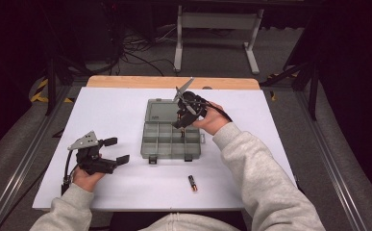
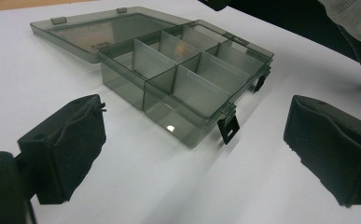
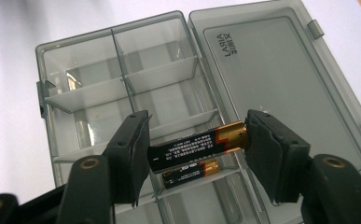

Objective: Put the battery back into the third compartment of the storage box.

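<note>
High view: right tongs [image 1: 182, 121] at centre over the open box [image 1: 171, 130]. Left tongs [image 1: 112, 150] lower left, apart. Right gripper view: battery [image 3: 197, 143] clamped end to end, lower centre, above another battery [image 3: 190, 171] in a compartment

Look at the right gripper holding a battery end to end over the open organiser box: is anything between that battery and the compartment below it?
Nothing blocks it. The held battery hangs above a compartment of the box where another battery already lies, leaving room alongside.
</note>
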`<state>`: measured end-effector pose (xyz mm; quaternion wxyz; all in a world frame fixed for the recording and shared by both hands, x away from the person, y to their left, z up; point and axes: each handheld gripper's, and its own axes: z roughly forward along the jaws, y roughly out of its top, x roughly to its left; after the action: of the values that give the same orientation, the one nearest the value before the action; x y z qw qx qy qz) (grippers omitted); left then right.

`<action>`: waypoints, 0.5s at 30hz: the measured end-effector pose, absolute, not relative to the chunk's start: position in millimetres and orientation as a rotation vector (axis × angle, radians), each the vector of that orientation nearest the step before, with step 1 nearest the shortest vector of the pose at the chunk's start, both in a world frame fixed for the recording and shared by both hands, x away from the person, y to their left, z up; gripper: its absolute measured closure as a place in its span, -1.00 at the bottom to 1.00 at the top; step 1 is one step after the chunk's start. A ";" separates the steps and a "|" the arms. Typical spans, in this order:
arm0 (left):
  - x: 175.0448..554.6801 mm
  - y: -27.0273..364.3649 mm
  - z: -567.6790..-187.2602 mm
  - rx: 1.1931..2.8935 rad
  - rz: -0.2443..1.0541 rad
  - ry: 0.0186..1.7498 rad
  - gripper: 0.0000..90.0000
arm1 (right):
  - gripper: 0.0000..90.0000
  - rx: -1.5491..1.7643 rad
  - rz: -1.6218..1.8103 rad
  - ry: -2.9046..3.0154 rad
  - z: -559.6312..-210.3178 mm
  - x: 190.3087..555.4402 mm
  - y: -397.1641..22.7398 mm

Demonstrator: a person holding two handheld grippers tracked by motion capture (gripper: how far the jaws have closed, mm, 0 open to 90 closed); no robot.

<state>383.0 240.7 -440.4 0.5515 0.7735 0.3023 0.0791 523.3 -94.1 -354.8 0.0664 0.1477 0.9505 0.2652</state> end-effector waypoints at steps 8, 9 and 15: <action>383.0 240.5 -440.8 1.824 0.185 0.719 -0.87 | -0.07 0.438 0.762 2.890 -367.3 525.8 -88.0; 383.1 240.6 -440.9 1.824 0.185 0.719 -0.87 | -0.07 0.439 0.761 2.887 -369.0 526.0 -87.1; 383.2 240.6 -441.0 1.826 0.184 0.719 -0.87 | -0.07 0.444 0.743 2.902 -375.9 527.4 -85.5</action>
<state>383.2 240.6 -441.0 0.5525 0.7722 0.3041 0.0776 527.4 -85.5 -375.9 0.0566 0.1465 0.9567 0.2451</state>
